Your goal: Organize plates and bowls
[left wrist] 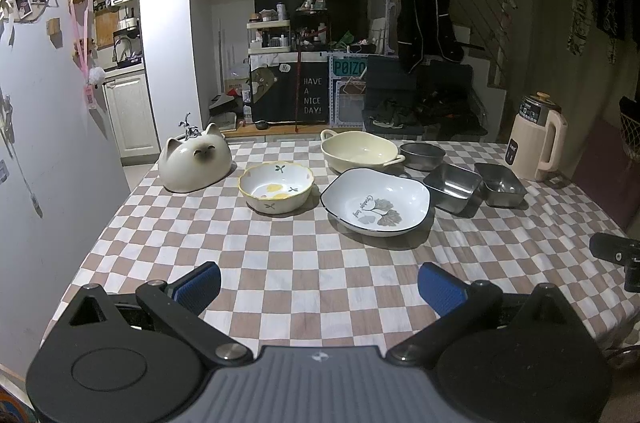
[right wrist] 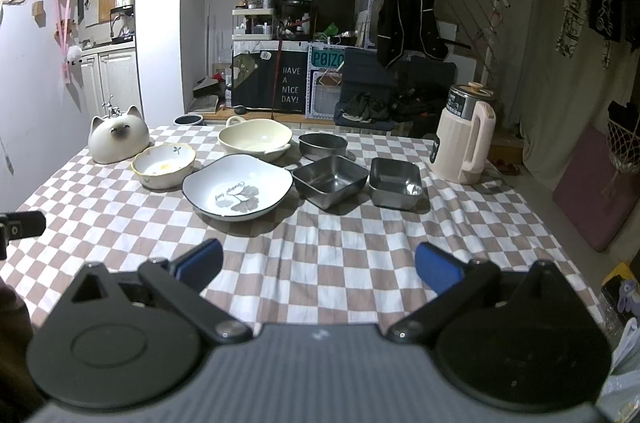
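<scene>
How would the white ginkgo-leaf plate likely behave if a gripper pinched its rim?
The ginkgo-leaf plate looks like glazed ceramic: probably rigid, breakable and slippery. Its wide, shallow shape suggests it may tilt when held by one edge.

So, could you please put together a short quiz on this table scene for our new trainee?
1. True or false: the left gripper is shut on the lemon-patterned bowl.
2. How many square steel containers are on the checkered tablecloth?
3. Which dish lies just in front of the cream two-handled dish: A) the ginkgo-leaf plate, B) the round steel bowl, C) the cat-shaped ceramic?

Key:
1. False: its fingers stand apart, holding nothing.
2. Two: one beside the other.
3. A.
</scene>
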